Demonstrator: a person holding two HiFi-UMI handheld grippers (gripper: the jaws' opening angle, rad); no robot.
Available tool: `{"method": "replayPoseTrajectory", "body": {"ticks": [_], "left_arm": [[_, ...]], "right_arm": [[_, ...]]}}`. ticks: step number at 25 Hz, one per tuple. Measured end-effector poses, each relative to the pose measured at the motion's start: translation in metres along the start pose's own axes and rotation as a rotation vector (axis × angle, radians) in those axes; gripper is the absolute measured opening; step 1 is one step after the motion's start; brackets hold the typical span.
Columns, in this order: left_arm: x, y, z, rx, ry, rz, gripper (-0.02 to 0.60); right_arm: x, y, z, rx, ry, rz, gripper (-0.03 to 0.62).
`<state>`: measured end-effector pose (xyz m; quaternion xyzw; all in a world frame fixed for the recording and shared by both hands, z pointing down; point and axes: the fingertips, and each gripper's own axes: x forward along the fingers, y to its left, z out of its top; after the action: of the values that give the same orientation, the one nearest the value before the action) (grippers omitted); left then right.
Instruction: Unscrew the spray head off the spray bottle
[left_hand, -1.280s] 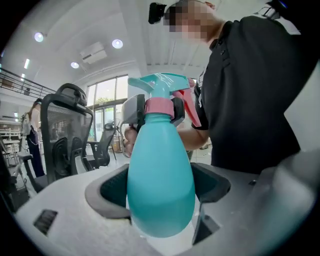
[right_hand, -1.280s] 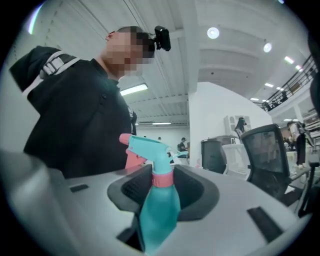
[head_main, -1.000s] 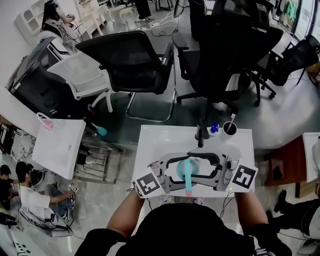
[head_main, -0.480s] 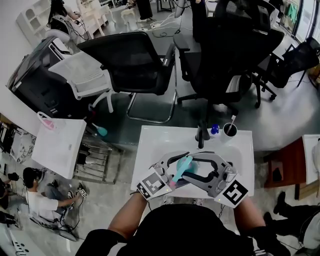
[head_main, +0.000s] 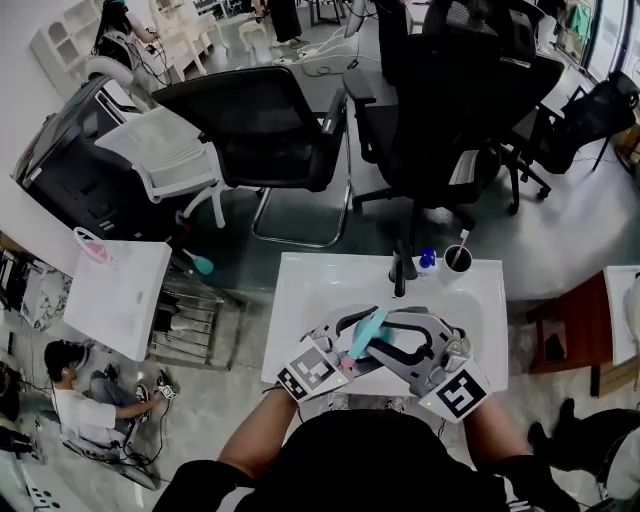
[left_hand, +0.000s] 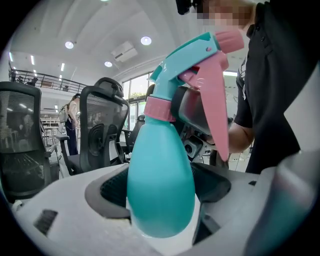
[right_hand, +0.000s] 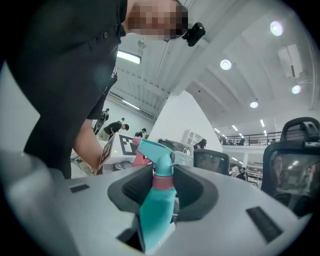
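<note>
A teal spray bottle (head_main: 366, 336) with a pink collar and pink trigger hangs tilted over the white table (head_main: 310, 290), close to its near edge. My left gripper (head_main: 352, 345) comes in from the left and is shut on the teal body (left_hand: 160, 185), which fills the gap between its jaws. My right gripper (head_main: 392, 335) reaches in from the right. Its jaws have just been closing and now sit against the pink collar (right_hand: 163, 181) on both sides. The spray head (left_hand: 192, 55) sticks out beyond them, nozzle towards me.
At the table's far edge stand a black stand (head_main: 403, 268), a small blue-capped bottle (head_main: 428, 258) and a dark cup with a stick (head_main: 459, 258). Black office chairs (head_main: 260, 120) stand beyond the table. A white side table (head_main: 115, 290) is at the left.
The bottle has tipped from pointing straight at me to a slant. The right gripper has rolled, its marker cube dropping lower, and its jaws have closed in round the collar.
</note>
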<state>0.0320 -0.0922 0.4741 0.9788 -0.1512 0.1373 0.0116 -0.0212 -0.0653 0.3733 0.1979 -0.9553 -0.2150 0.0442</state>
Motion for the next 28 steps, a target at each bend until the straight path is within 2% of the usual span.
{"method": "replayPoseTrajectory", "body": {"ticks": [3,9,13,16,28], "left_arm": [[0.001,0.001,-0.001,0.018,0.006,0.013,0.385],[-0.001,0.002,0.0,0.047,-0.017,0.033,0.385],[-0.003,-0.001,0.003,0.07,-0.053,0.032,0.385],[-0.003,0.0,0.004,0.068,-0.056,0.041,0.385],[0.001,0.019,-0.032,0.021,0.04,0.105,0.385]], "right_arm": [[-0.002,-0.001,-0.003,0.056,-0.002,-0.002,0.133],[-0.001,-0.002,-0.002,0.098,-0.017,-0.017,0.132],[-0.005,-0.007,-0.005,0.23,-0.049,-0.049,0.132],[-0.007,-0.012,-0.002,0.277,-0.088,-0.067,0.132],[-0.012,-0.032,0.014,0.321,-0.163,-0.129,0.132]]}}
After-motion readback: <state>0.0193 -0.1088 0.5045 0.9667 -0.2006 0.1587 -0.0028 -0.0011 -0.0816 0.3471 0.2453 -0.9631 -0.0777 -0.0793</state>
